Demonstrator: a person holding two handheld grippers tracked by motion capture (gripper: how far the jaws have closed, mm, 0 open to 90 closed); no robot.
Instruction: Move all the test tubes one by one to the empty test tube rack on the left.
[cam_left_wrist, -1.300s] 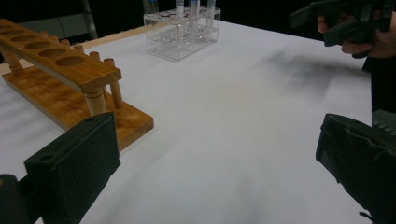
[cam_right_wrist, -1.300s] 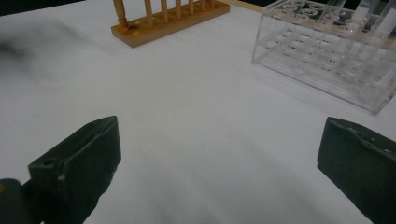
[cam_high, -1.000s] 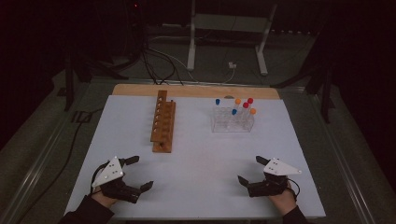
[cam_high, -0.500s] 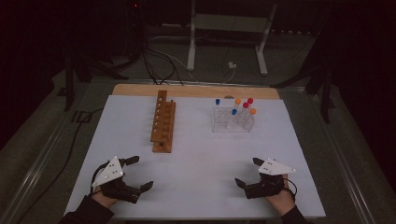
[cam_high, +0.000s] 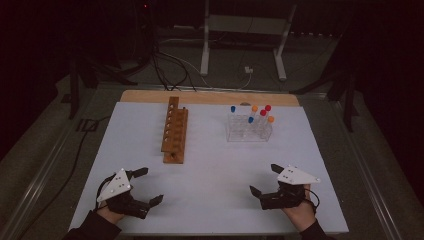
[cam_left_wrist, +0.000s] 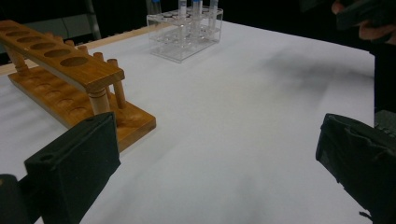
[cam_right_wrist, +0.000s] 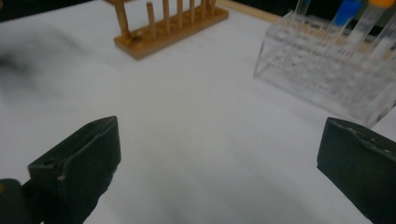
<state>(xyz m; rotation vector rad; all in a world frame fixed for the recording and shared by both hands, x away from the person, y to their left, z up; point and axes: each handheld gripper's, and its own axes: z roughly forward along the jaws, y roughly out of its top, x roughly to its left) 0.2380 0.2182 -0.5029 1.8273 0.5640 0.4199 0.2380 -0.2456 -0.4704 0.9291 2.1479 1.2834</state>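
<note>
Tubes (cam_high: 252, 119) with coloured caps stand upright in a clear plastic rack (cam_high: 248, 131) at about 1 o'clock on the table, well apart from both grippers. I count blue, orange and red caps; the tubes themselves are transparent and thin. In the right gripper view the clear rack (cam_right_wrist: 327, 70) is near, at 1 o'clock, a little blurred. At 11 o'clock on the table I see a wooden rack (cam_high: 175, 131), long and narrow, with a row of round holes in its top board, and these holes are free.

I hold the left gripper (cam_high: 148, 186) at 7 o'clock, its jaws wide apart with nothing between them. The right gripper (cam_high: 264, 179) is at 5 o'clock, its jaws also wide apart, holding nothing.

The table (cam_high: 210, 190) has a white, smooth cover, and a wooden strip (cam_high: 150, 96) shows along its far edge. Behind it the room is dark, with cables (cam_high: 165, 65) on the floor and a metal stand (cam_high: 240, 30).
</note>
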